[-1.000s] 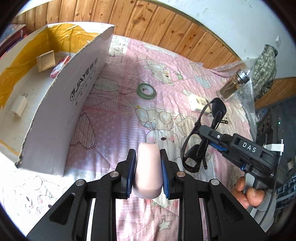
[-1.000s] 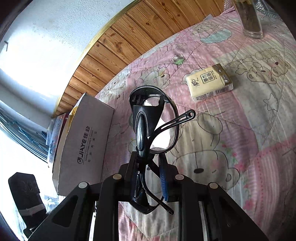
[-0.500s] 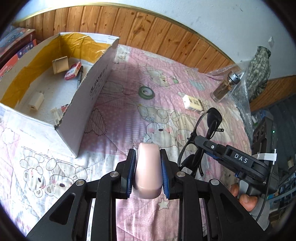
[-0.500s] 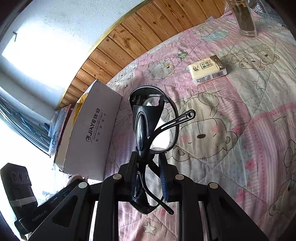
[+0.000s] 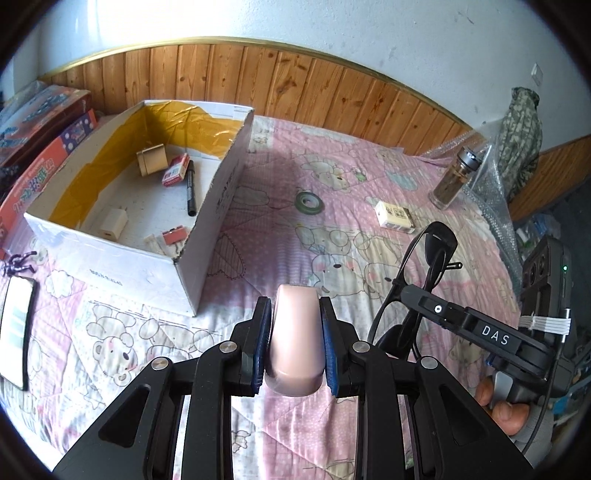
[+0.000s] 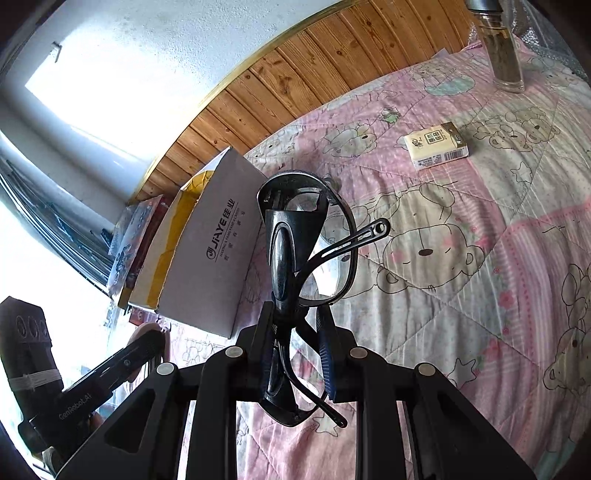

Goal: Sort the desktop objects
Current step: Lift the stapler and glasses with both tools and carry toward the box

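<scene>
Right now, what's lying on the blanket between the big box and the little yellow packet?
The left wrist view shows one thing there: a green tape roll lies flat on the pink blanket, between the cardboard box and the yellow packet.

The quilt (image 5: 332, 229) is pink and white with cartoon bears. The box (image 5: 207, 236) is white outside, yellow-taped inside. The glasses (image 6: 306, 258) are black, the case (image 5: 295, 343) pale pink, the tape roll (image 5: 309, 202) green.

A white wall (image 5: 369, 33) rose above wood panelling (image 5: 295, 81). A pink cartoon quilt (image 5: 332, 229) covered the surface. Bright daylight came from a window (image 6: 22, 236).
</scene>
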Demonstrator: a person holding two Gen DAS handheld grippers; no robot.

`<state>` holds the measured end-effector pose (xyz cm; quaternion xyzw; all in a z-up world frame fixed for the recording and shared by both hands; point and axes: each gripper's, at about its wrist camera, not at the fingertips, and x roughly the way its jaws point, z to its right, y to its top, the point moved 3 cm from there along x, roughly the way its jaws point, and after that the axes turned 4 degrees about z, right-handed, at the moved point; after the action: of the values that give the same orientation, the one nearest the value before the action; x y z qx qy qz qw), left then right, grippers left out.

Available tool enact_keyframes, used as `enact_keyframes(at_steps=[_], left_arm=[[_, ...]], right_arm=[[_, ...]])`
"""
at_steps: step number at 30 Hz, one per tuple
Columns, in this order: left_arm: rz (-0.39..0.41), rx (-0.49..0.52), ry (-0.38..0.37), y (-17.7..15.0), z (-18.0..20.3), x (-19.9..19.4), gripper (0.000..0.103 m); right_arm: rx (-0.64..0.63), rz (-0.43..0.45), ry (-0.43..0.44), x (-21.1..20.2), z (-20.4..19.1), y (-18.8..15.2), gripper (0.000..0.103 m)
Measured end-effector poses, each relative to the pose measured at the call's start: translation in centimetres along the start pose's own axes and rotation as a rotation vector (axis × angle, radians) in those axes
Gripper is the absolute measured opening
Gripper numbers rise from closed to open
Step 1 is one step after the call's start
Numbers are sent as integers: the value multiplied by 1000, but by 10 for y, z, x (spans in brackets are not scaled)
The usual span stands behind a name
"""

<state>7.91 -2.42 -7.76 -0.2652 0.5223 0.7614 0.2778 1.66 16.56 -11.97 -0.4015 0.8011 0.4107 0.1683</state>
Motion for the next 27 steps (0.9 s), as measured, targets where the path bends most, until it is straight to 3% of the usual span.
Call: enact_keyframes(at_steps=[27], left_arm=[[110, -174, -38, 31, -72, -51, 25]], right_arm=[[-276, -17, 117, 7, -133, 3, 23]])
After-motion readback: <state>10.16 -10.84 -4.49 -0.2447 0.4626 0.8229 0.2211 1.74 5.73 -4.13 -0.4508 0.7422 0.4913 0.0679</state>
